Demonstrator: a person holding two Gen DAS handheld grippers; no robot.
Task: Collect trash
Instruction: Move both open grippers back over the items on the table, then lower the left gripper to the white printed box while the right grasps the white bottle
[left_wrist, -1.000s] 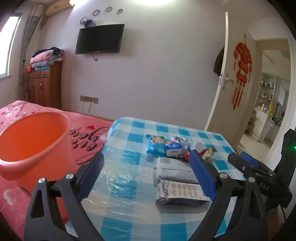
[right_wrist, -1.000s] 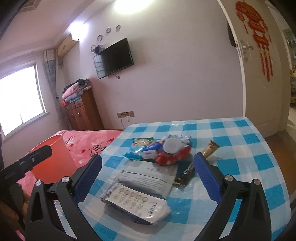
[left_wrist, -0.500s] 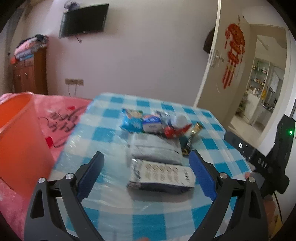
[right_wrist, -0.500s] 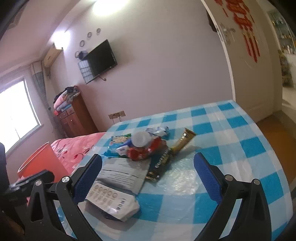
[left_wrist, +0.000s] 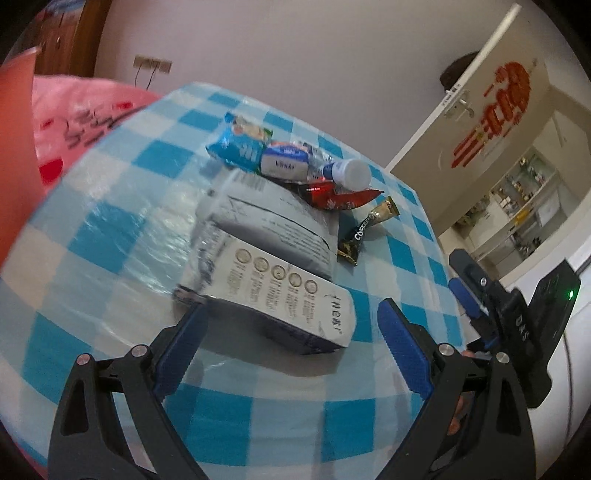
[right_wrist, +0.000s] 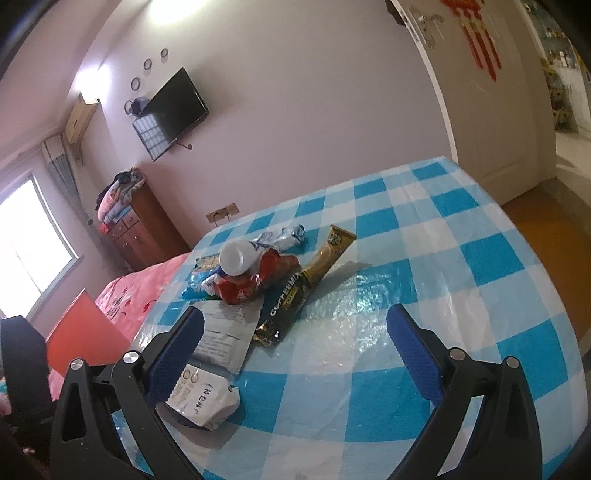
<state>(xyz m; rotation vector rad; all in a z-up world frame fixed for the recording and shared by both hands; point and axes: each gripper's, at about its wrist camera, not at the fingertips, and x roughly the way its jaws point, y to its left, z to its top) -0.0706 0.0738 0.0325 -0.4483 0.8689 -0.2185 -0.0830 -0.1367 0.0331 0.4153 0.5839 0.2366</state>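
One white packet between left gripper fingers

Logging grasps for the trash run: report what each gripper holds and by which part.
Nothing is held. The left gripper is open, jaws straddling the nearest white packet without closing. The right gripper is open over bare tablecloth.

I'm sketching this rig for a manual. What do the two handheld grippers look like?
Both match: the left gripper and right gripper have black open-frame arms with silver pivot screws and blue ribbed pads. The right gripper's body bears white lettering and a green light.
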